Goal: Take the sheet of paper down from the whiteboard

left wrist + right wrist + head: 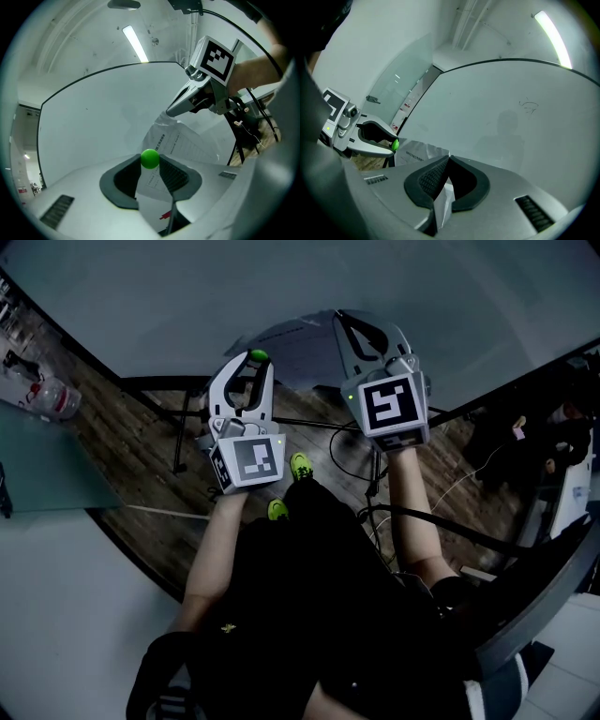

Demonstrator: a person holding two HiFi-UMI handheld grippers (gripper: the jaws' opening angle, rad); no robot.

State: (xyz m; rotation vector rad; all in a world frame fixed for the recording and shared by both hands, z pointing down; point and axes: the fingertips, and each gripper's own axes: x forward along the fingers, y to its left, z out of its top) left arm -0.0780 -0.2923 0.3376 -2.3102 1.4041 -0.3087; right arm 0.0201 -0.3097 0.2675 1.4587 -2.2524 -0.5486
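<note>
The printed sheet of paper (180, 143) hangs crumpled in front of the whiteboard (93, 122), stretched between both grippers. My right gripper (448, 158) is shut on one edge of the sheet (419, 152); from the left gripper view its jaw tips (168, 113) pinch the paper's upper corner. My left gripper (150, 161) is shut on a small green ball magnet (150, 158), with the sheet showing through the gap between its jaws. In the head view both grippers, left (255, 360) and right (345, 320), point at the whiteboard (281, 287) side by side.
The whiteboard stands on a dark metal stand (183, 418) over a wooden floor (141, 456). Black cables (412, 512) trail on the floor at the right. A table with bottles (52, 395) is at the far left. A ceiling light strip (135, 43) glows above.
</note>
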